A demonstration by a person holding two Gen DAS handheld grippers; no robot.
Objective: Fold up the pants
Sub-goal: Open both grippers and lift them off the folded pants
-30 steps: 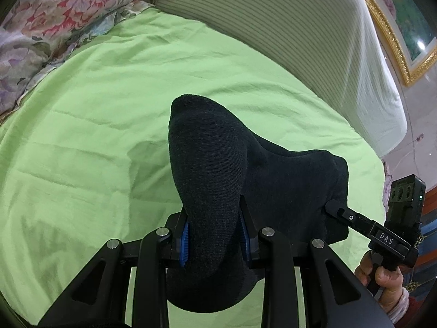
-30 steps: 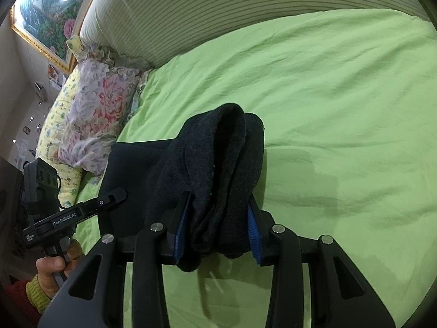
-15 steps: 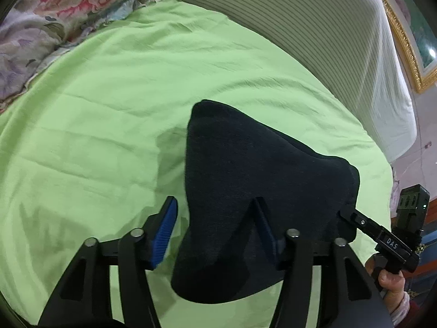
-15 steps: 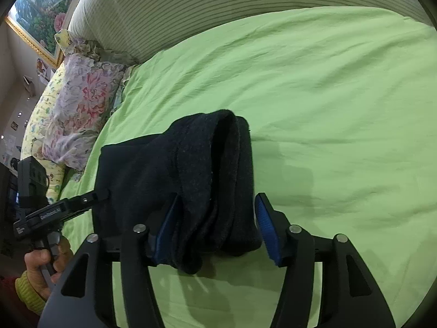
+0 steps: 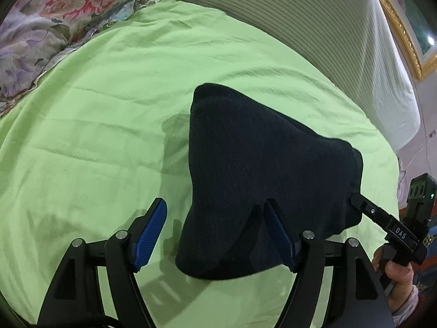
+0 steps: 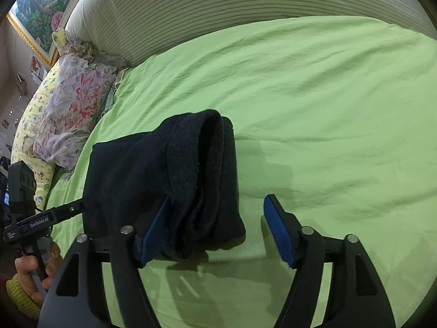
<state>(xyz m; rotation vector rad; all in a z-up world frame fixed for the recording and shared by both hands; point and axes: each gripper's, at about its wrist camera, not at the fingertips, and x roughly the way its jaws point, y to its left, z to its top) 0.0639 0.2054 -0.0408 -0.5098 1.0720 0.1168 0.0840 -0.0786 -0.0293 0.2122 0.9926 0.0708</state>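
Observation:
The dark navy pants (image 5: 262,169) lie folded in a thick bundle on the green bedsheet (image 5: 95,136). My left gripper (image 5: 215,235) is open, its jaws wide apart; the bundle's near edge rests between them and drapes over the right blue pad (image 5: 278,237). My right gripper (image 6: 215,232) is open too; the pants (image 6: 169,175) lie against its left pad (image 6: 153,235), and the right pad (image 6: 278,232) stands clear of the cloth. Each gripper shows at the edge of the other's view, held by a hand.
Floral pillows (image 5: 41,27) lie at the head of the bed, also in the right wrist view (image 6: 71,104). A striped padded headboard (image 6: 232,2) runs behind the bed. A gold-framed picture (image 6: 35,11) hangs on the wall.
Both grippers were shut on the pants a second ago; they have opened wide and let the bundle go. The pants have settled onto the sheet.

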